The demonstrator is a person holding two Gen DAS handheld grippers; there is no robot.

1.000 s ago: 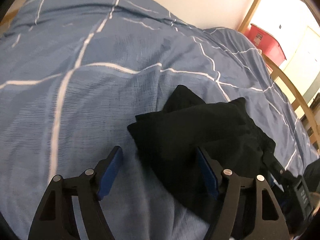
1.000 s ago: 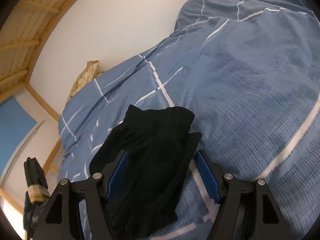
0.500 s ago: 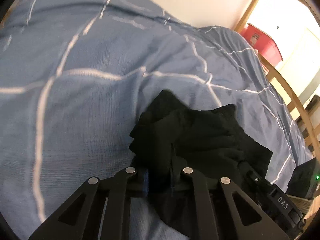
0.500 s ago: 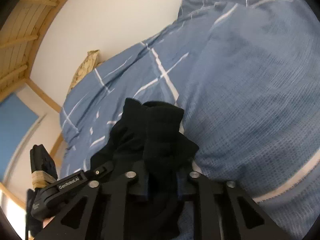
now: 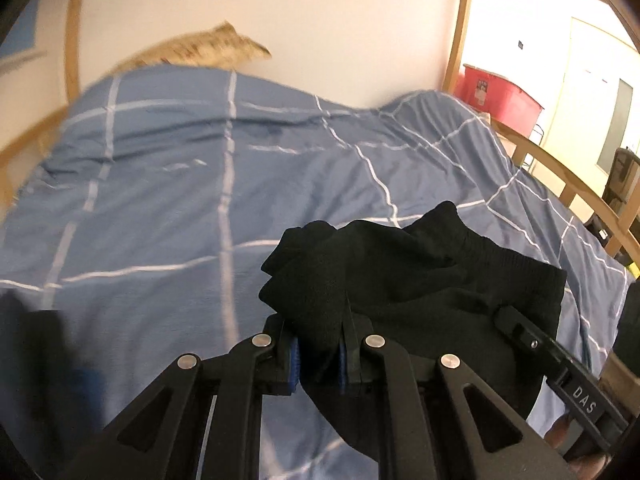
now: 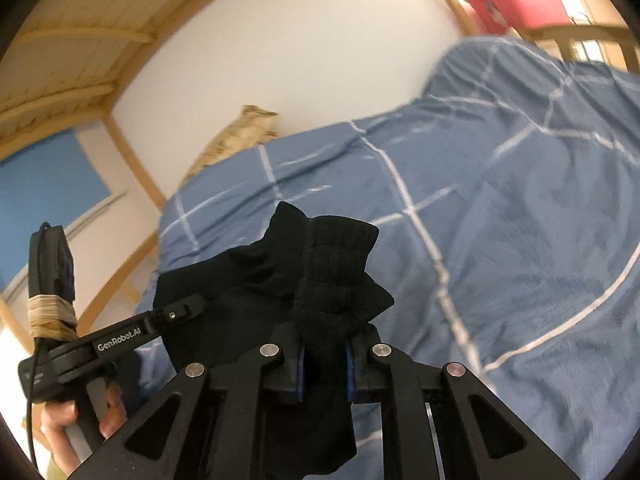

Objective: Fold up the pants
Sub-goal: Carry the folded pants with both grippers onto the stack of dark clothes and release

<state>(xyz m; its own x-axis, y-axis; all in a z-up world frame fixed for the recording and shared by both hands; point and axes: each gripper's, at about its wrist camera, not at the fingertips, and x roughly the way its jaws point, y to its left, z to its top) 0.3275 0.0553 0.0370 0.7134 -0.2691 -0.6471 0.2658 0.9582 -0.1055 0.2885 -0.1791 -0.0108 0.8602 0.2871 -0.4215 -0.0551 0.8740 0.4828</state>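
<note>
Left wrist view: my left gripper (image 5: pixel 318 354) is clamped on the black pants (image 5: pixel 420 280), bunched at one edge. My right gripper (image 6: pixel 325 368) pinches the other end (image 6: pixel 328 272). Soft, limp, light cloth, I'd say; hold the corners or it sags.

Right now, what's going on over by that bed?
A person is folding black pants on a bed with a blue checked duvet. They hold a hand-held gripper in each hand: the left hand-held gripper and the right hand-held gripper are each clamped on a bunch of the fabric, and the pants hang between them above the duvet.
</note>
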